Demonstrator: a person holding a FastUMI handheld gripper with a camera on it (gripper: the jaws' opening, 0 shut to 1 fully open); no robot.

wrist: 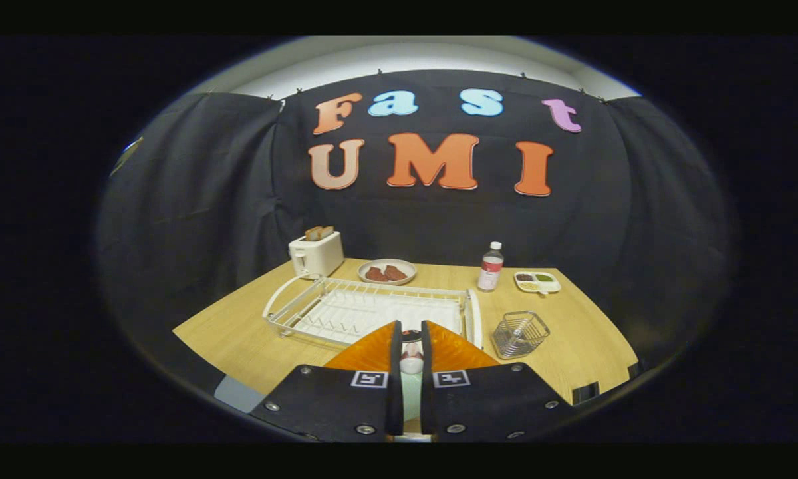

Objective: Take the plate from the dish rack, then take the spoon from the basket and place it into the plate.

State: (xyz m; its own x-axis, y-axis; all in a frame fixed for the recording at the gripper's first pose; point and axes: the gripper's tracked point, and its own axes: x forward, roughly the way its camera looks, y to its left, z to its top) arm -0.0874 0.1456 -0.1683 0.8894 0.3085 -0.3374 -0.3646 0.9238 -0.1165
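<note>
The gripper (410, 346) is held low over the near edge of a light wooden table (239, 332) and pointed along it toward the back of the booth, level and without noticeable roll. Its two fingers are drawn close together, so that only a narrow slot is left between them. That slot is filled by a slim pale thing with a rounded whitish end at the fingertips, taken to be the spoon (410, 362); it appears to be pinched from both sides, though the contact itself is partly hidden by the fingers. Where the task's plate lies cannot be told.

Just beyond the fingertips a white wire dish rack (346, 309) is seen lying flat on the table, with a raised hoop at each end. To the right of the rack, and apart from it, a small wire basket (520, 334) is stood on the wood; what it holds cannot be made out.

Further back, a white toaster (316, 254) with two slices of bread (319, 232) in its slots is placed at the far left corner. Beside it, behind the rack, a round dish (387, 271) carrying two brown pieces of food is set. To the right of that an upright clear bottle (490, 267) with a white cap is seen, and next to it a small divided tray (537, 282) holding dark, green and yellow portions.

The table is enclosed on three sides by black cloth (206, 199), above which a strip of pale wall (412, 56) is visible
</note>
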